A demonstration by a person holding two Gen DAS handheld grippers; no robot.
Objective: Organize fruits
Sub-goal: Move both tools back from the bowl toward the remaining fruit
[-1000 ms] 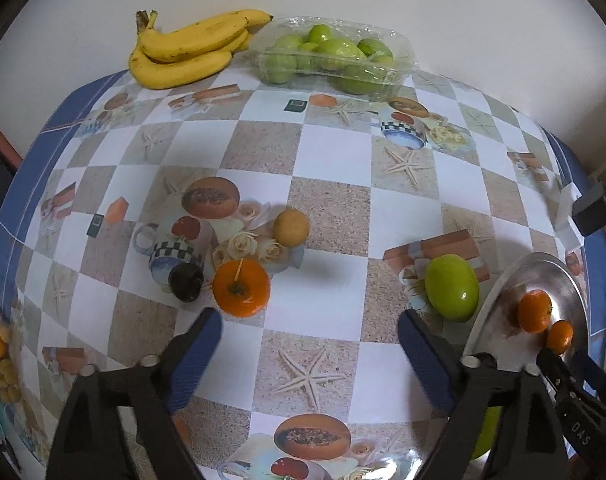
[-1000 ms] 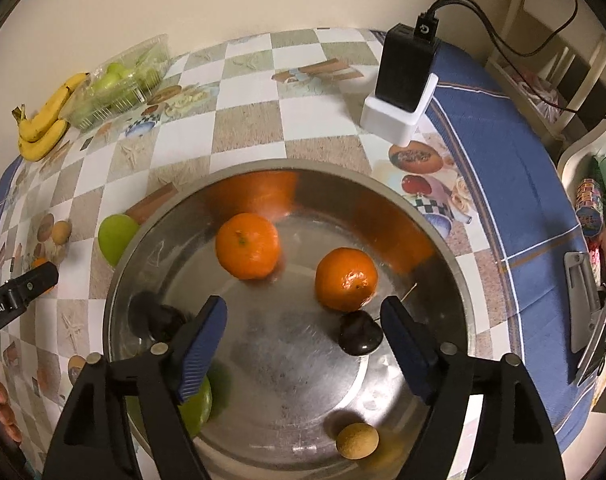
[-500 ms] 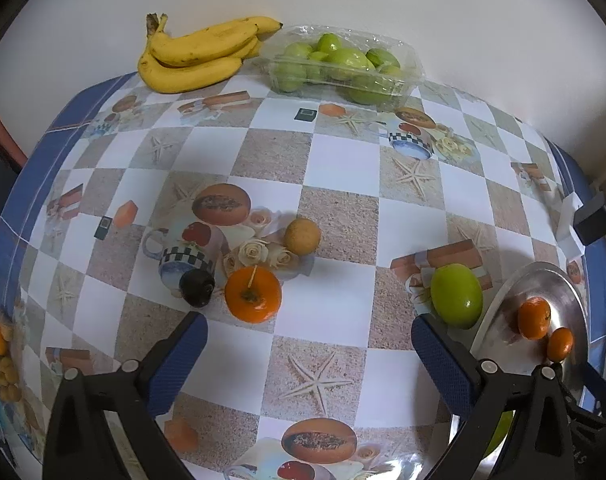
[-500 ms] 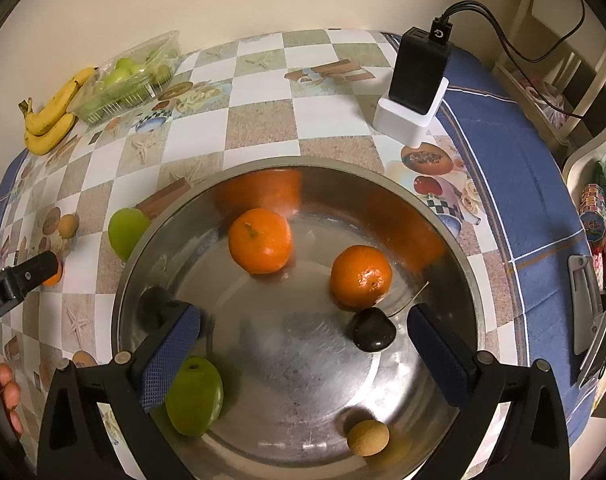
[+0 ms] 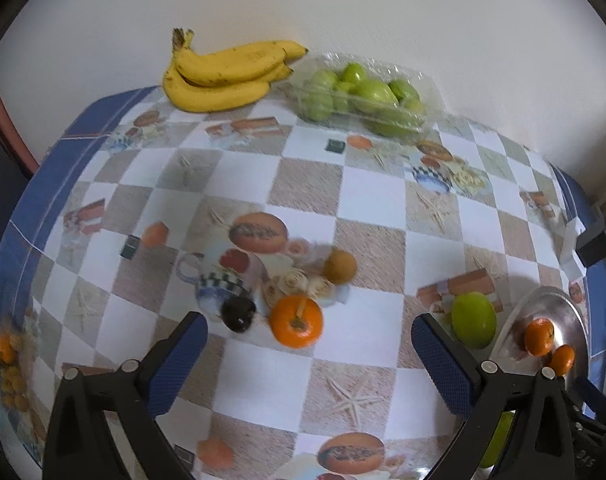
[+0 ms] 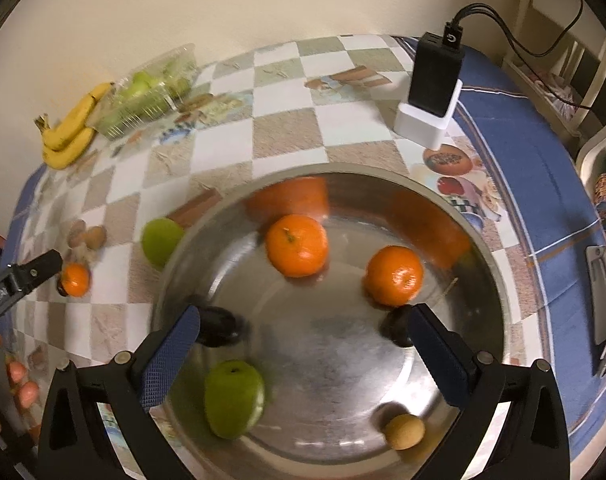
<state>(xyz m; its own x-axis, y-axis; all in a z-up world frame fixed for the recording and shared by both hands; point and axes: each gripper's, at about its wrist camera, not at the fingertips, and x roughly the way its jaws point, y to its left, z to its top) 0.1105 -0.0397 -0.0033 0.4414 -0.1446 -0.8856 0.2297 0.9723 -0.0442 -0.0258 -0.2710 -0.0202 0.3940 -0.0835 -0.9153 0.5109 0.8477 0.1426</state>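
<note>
In the left wrist view my left gripper (image 5: pixel 307 364) is open and empty above the table, just short of an orange (image 5: pixel 297 321), a dark plum (image 5: pixel 238 313) and a small brown fruit (image 5: pixel 340 266). A green fruit (image 5: pixel 473 319) lies beside the steel bowl (image 5: pixel 579 320). In the right wrist view my right gripper (image 6: pixel 303 356) is open and empty over the bowl (image 6: pixel 499 292), which holds two oranges (image 6: pixel 297 245) (image 6: pixel 394 275), a green fruit (image 6: pixel 233 399), two dark plums (image 6: pixel 219 325) and a small brown fruit (image 6: pixel 405 431).
Bananas (image 5: pixel 227 74) and a clear box of green fruit (image 5: pixel 363 98) stand at the back by the wall. A black charger on a white base (image 6: pixel 433 88) stands beyond the bowl. The blue tablecloth border (image 6: pixel 543 184) marks the table's right edge.
Both grippers have drawn back a little and their jaws have opened wider. The green fruit now lies free in the bowl, left of my right gripper.
</note>
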